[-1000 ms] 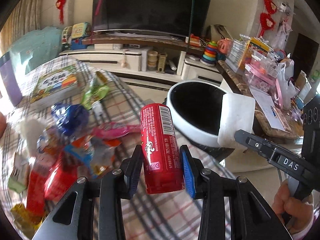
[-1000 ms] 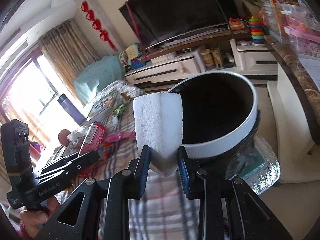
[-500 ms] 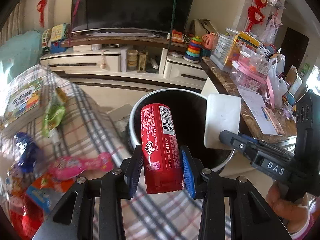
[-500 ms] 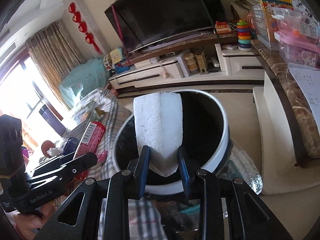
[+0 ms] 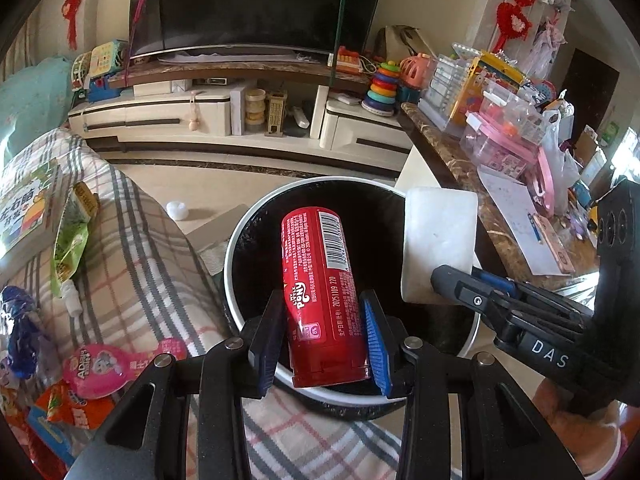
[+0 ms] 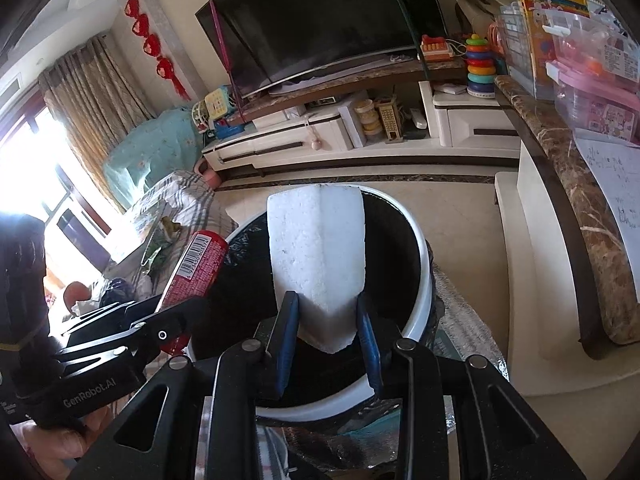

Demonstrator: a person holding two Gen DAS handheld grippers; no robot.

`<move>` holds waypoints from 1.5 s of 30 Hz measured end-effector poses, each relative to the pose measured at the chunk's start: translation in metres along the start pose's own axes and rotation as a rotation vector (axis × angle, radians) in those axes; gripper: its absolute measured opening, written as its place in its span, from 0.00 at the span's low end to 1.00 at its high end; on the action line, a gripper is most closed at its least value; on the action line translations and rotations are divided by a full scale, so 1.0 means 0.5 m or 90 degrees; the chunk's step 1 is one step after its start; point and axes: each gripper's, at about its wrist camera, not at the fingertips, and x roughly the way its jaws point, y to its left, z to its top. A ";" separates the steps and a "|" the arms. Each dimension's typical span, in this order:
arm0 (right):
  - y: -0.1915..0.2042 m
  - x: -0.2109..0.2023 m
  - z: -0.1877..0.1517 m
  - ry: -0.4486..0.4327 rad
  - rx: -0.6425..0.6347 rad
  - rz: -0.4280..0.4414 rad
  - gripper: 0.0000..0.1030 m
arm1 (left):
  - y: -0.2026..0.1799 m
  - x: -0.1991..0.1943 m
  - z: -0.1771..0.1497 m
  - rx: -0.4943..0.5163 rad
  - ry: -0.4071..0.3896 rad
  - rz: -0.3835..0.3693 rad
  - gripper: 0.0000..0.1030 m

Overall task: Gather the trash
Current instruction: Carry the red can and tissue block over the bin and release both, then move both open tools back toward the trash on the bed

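Two grippers: left gripper, right gripper. One red tube, one white foam block, one bin with black liner. On the plaid table: one green pouch, one pink packet, one book. One TV, one ring-stacker toy.

My left gripper and right gripper are black frames with silver screws and blue pads; white lettering reads "GenRobot.AI" and "DAS".
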 end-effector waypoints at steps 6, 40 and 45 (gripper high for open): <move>-0.009 0.010 0.007 0.006 0.008 0.003 0.36 | -0.009 0.003 0.004 -0.002 -0.005 0.010 0.53; 0.186 -0.036 -0.145 0.014 -0.021 0.105 0.86 | 0.142 -0.324 -0.310 -0.162 -0.035 0.082 0.59; 0.227 -0.033 -0.169 0.025 -0.044 0.119 0.86 | 0.157 -0.364 -0.343 -0.183 -0.037 0.093 0.59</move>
